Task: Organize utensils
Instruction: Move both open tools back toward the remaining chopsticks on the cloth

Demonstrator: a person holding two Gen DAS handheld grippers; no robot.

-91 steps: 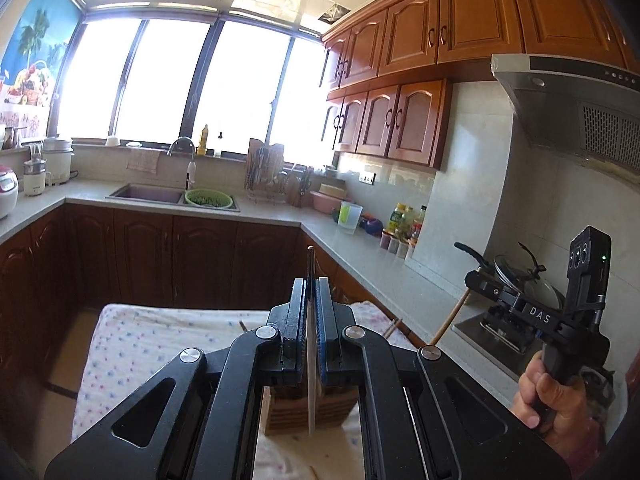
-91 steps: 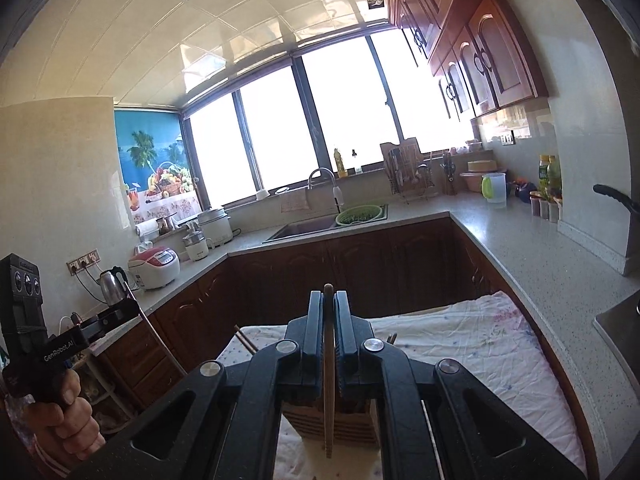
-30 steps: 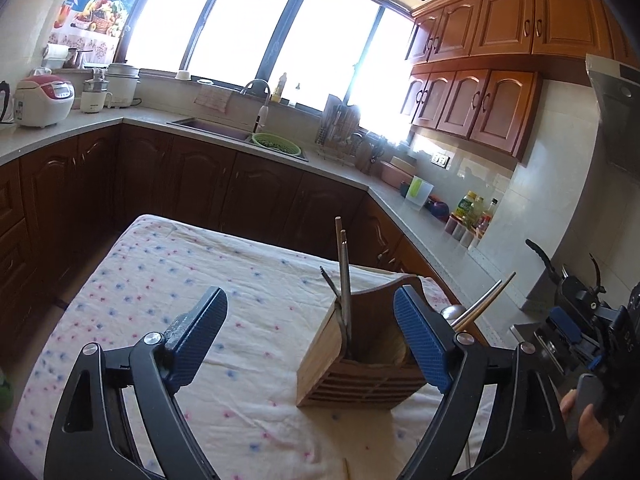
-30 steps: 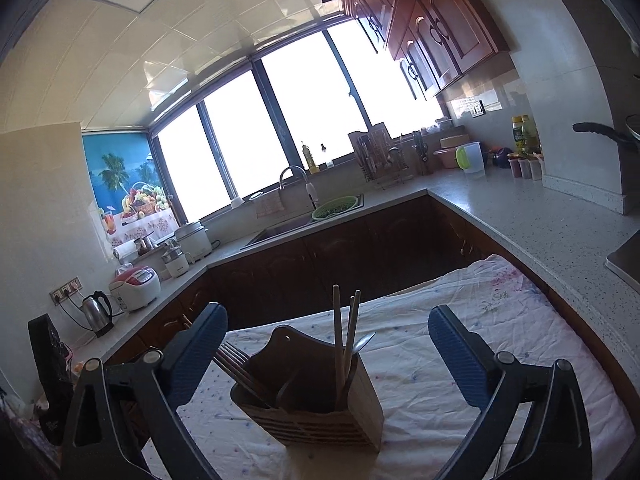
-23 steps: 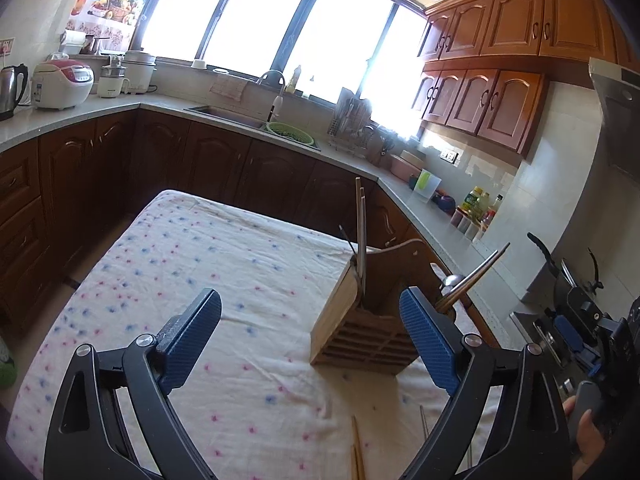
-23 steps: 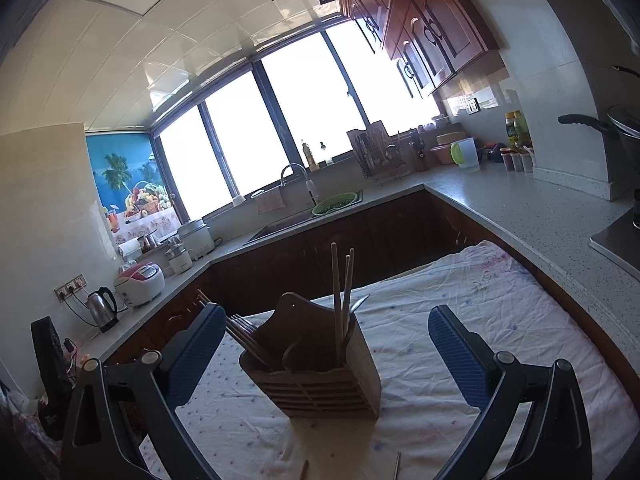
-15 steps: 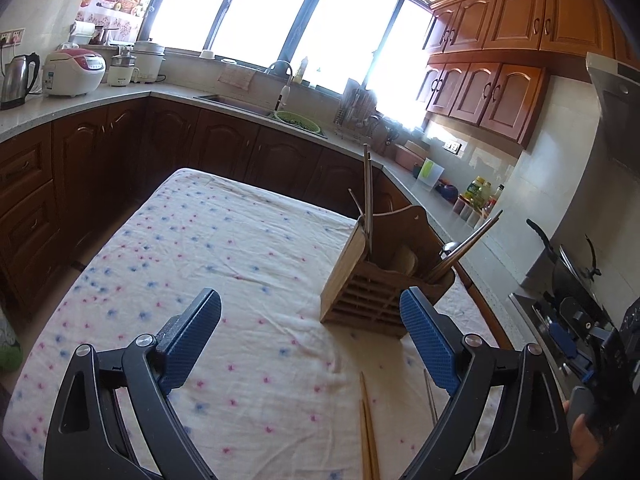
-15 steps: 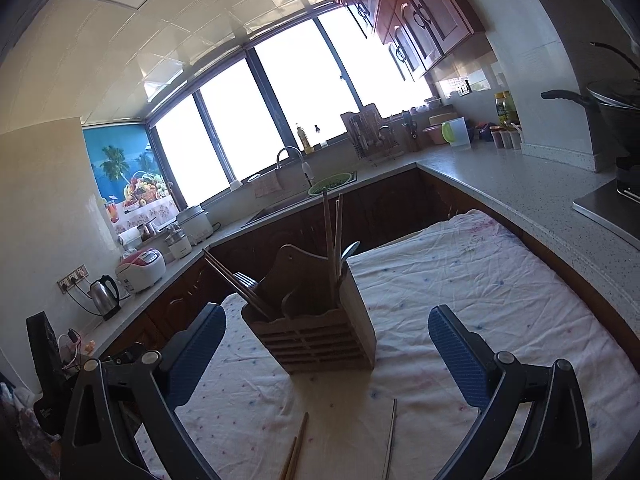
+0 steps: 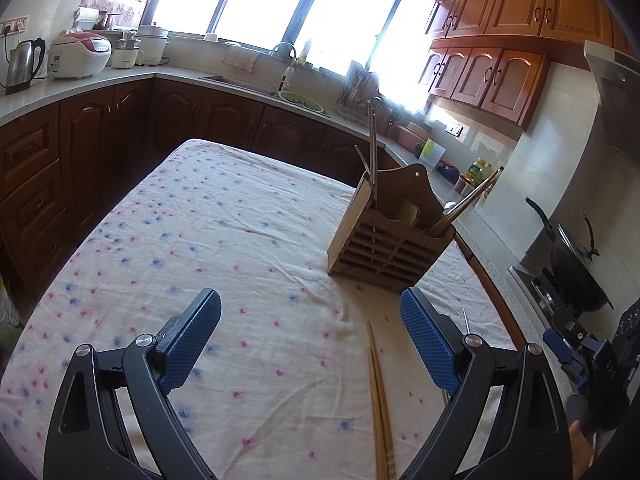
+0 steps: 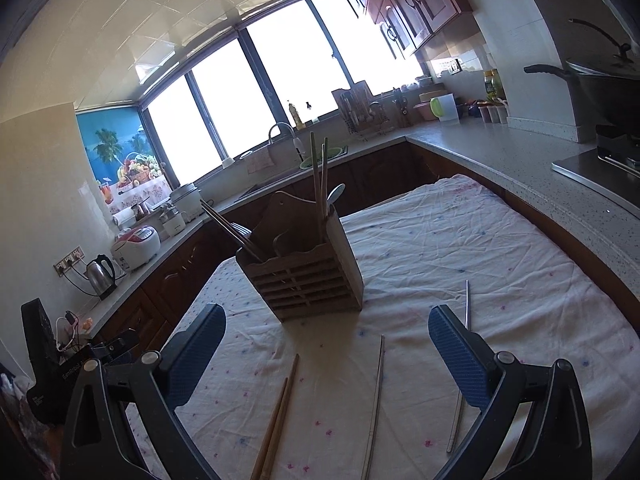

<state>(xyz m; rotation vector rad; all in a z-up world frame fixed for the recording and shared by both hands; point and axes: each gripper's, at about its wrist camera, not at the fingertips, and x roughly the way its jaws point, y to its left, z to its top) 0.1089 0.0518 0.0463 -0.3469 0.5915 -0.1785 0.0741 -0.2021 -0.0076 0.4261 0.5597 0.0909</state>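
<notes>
The wooden chopsticks [image 10: 276,416] lie paired on the bench's cloth [image 10: 460,240], near the wooden holder [image 10: 308,276], with two metal chopsticks [image 10: 374,400] to their right. Both the left tongs [image 9: 312,344] and right tongs [image 10: 326,352] hang released, empty. Best to pinch one pair together mid-length, then drop it in upright.

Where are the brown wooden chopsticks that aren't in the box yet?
The wooden chopsticks lie side by side on the flowered tablecloth, in front of the wooden holder, left of the metal chopsticks in the right wrist view.
</notes>
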